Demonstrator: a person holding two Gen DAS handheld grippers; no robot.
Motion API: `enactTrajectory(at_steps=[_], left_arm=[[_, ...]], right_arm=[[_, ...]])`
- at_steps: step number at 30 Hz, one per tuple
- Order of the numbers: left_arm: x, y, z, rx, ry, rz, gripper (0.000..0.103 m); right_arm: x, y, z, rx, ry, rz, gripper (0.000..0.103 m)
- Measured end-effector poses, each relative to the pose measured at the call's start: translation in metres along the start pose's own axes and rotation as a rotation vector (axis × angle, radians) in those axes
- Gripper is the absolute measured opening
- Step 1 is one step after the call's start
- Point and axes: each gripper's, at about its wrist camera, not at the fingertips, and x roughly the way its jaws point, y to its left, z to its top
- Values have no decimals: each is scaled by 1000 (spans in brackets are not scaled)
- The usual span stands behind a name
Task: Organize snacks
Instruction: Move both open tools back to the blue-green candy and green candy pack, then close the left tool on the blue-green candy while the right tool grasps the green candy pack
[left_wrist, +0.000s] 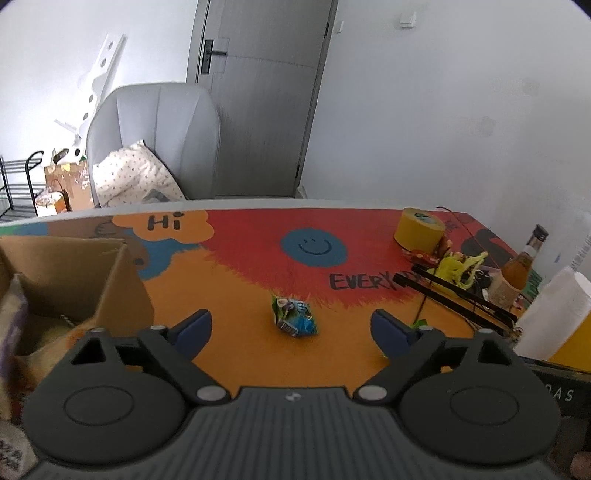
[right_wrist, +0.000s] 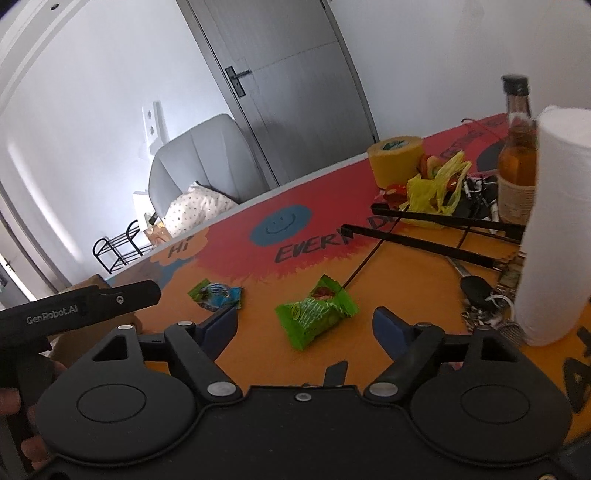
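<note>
Soft daylight, fisheye-warped, blurry edges.

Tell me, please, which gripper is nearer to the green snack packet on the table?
Right. The right gripper is open with the green snack packet lying between its fingers. The left gripper is off to the packet's left, open and facing the blue snack packet.

Two snack packets on desk (right_wrist: 406, 280), one (right_wrist: 317, 314) just right of the other (right_wrist: 216, 295), cardboard box (left_wrist: 66, 280) at far left w/ snacks inside, tape roll (right_wrist: 395, 158), bottle (right_wrist: 517, 162) & paper roll (right_wrist: 550, 221) at right, chair (left_wrist: 159, 136) behind desk.
</note>
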Motion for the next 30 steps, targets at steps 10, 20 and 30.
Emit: enactTrajectory(at_steps=[10, 20, 30], left_arm=[[49, 6, 1, -25, 50, -9, 73], [85, 6, 0, -27, 88, -13, 64], [98, 6, -6, -42, 82, 8, 36]], right_arm=[[39, -1, 4, -26, 50, -16, 77], [58, 3, 2, -62, 75, -46, 70], [48, 4, 0, -52, 79, -68, 30]])
